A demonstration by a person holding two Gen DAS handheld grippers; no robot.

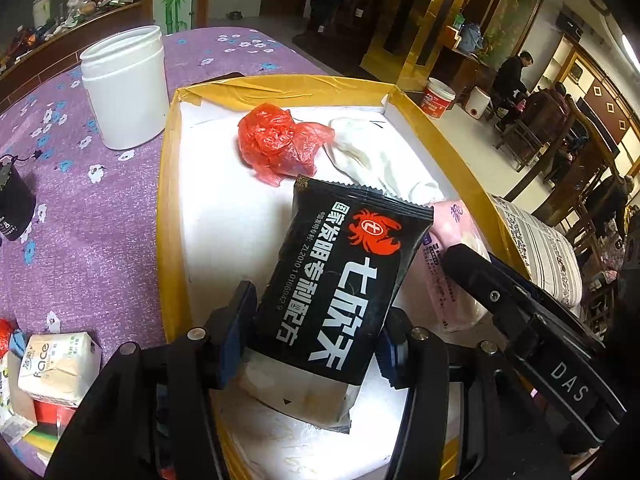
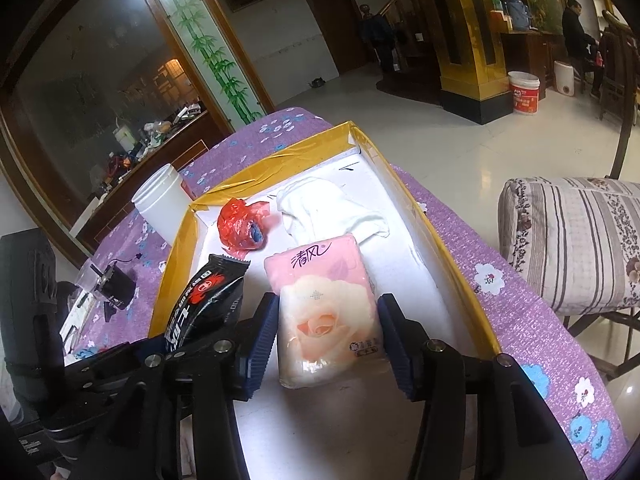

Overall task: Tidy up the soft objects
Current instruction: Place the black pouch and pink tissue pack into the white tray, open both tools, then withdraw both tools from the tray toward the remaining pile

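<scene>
My left gripper is shut on a black snack packet with a red crab logo, holding it tilted above the white floor of the yellow-rimmed tray. A whitish wrapped pack lies under it. In the right wrist view the same black packet sticks up at the left. My right gripper is open around a pink rose-printed tissue pack that lies on the tray floor, its pads close beside the pack. A crumpled red plastic bag and a white cloth lie at the tray's far end.
A white open jar stands on the purple flowered tablecloth left of the tray. A small black pouch and a tissue pack lie at the left. A striped cushioned seat stands right of the table. People sit in the far room.
</scene>
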